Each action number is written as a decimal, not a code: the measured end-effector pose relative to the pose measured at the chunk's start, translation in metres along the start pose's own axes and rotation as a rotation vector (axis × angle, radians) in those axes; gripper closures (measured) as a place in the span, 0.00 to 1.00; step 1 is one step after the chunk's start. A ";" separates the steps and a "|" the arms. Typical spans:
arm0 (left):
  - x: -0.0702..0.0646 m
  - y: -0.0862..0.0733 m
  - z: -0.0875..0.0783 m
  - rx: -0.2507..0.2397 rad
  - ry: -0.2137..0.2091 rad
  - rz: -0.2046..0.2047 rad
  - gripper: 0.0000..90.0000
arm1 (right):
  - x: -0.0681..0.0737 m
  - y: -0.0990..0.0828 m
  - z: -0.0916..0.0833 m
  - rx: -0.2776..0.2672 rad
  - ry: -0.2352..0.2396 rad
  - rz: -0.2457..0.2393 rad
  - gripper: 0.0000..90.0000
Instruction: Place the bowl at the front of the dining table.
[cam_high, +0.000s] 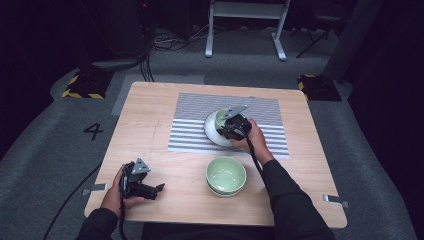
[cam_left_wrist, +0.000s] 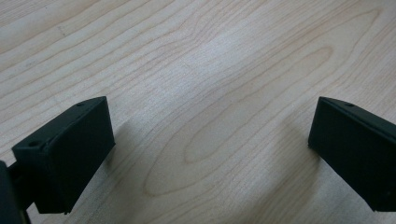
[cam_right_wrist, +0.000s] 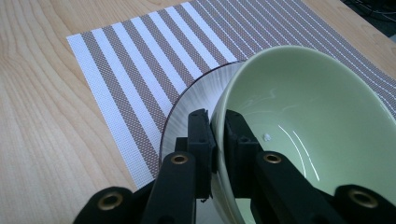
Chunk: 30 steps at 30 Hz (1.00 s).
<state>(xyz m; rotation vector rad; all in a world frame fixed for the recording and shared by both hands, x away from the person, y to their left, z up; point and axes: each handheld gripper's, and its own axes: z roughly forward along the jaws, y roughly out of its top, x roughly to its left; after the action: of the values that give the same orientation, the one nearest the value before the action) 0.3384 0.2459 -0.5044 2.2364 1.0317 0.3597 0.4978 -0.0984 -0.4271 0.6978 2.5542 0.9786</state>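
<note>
A pale green bowl (cam_right_wrist: 299, 107) is tilted over a white plate (cam_right_wrist: 187, 116) that lies on a striped placemat (cam_right_wrist: 140, 60). My right gripper (cam_right_wrist: 218, 135) is shut on the bowl's near rim, one jaw inside and one outside. In the high view the right gripper (cam_high: 231, 125) sits over the plate (cam_high: 212, 132) on the placemat (cam_high: 190, 130), and a sliver of the bowl (cam_high: 220, 117) shows beside it. I cannot tell whether the bowl touches the plate. My left gripper (cam_high: 156, 190) rests at the table's front left, open, with bare wood between its jaws (cam_left_wrist: 210, 140).
Stacked green bowls (cam_high: 226, 175) stand near the front middle of the wooden table (cam_high: 150, 110), close to the right forearm. Grey carpet surrounds the table. A white frame stand (cam_high: 245, 25) is on the floor beyond the far edge.
</note>
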 end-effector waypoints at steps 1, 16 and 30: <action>0.000 0.000 0.000 0.000 0.000 0.000 0.00 | 0.000 0.000 0.001 0.001 0.003 0.008 0.92; 0.000 0.000 0.000 0.000 0.000 0.000 0.00 | -0.003 -0.004 0.011 0.024 -0.006 -0.028 0.93; 0.000 0.000 0.000 0.000 0.003 -0.002 0.00 | -0.009 -0.008 0.018 0.037 -0.012 -0.007 0.93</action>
<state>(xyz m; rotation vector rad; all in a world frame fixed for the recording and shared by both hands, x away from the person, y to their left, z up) 0.3383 0.2457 -0.5044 2.2352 1.0359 0.3619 0.5108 -0.0996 -0.4443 0.7022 2.5688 0.9245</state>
